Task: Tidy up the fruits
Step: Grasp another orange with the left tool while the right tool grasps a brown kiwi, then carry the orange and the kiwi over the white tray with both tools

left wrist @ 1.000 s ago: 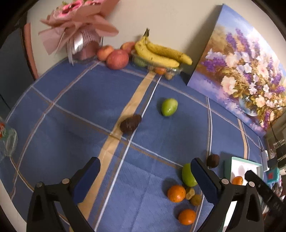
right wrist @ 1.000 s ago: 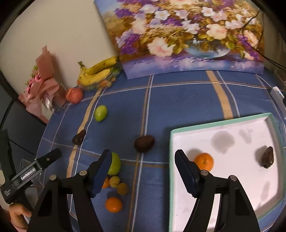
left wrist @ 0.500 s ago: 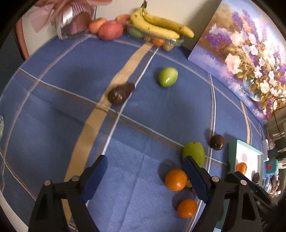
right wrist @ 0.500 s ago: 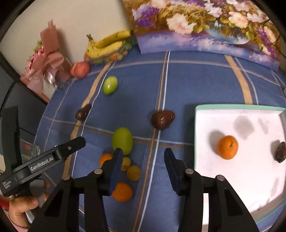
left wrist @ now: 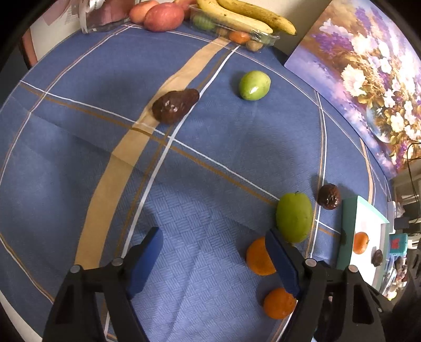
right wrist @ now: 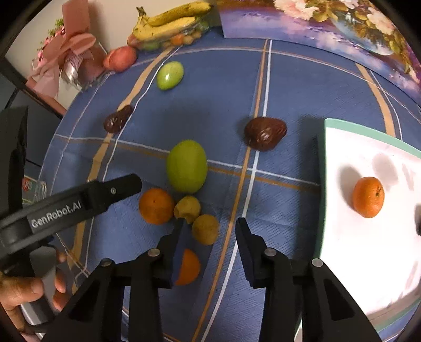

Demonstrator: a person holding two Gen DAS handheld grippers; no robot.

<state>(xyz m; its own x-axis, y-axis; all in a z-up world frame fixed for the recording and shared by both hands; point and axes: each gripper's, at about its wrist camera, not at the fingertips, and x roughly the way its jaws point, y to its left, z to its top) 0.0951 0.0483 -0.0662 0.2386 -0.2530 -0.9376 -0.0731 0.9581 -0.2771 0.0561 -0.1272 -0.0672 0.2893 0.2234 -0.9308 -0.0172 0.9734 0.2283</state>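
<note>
My right gripper (right wrist: 210,226) hangs over a cluster of fruit on the blue checked cloth, its jaws closing. A small yellow-brown fruit (right wrist: 205,229) lies between them, untouched by either pad. Beside it are a second small fruit (right wrist: 187,209), an orange (right wrist: 156,205), a half-hidden orange (right wrist: 188,267) and a green fruit (right wrist: 186,166). My left gripper (left wrist: 213,236) is also closing, with only cloth between its fingers. The two oranges (left wrist: 259,256) (left wrist: 279,302) sit just beyond its right finger. A white tray (right wrist: 325,163) holds one orange (right wrist: 367,196).
Two dark avocados (right wrist: 265,132) (right wrist: 117,119) and another green fruit (right wrist: 169,75) lie farther out on the cloth. Bananas (left wrist: 244,15) on a clear box and apples (left wrist: 163,17) line the back wall beside a flower painting (left wrist: 368,65). A hand (right wrist: 21,292) holds the left gripper's handle.
Both grippers have come down toward the cloth and their jaws have narrowed. The right one has shifted left from the tray's edge to over the small fruits.
</note>
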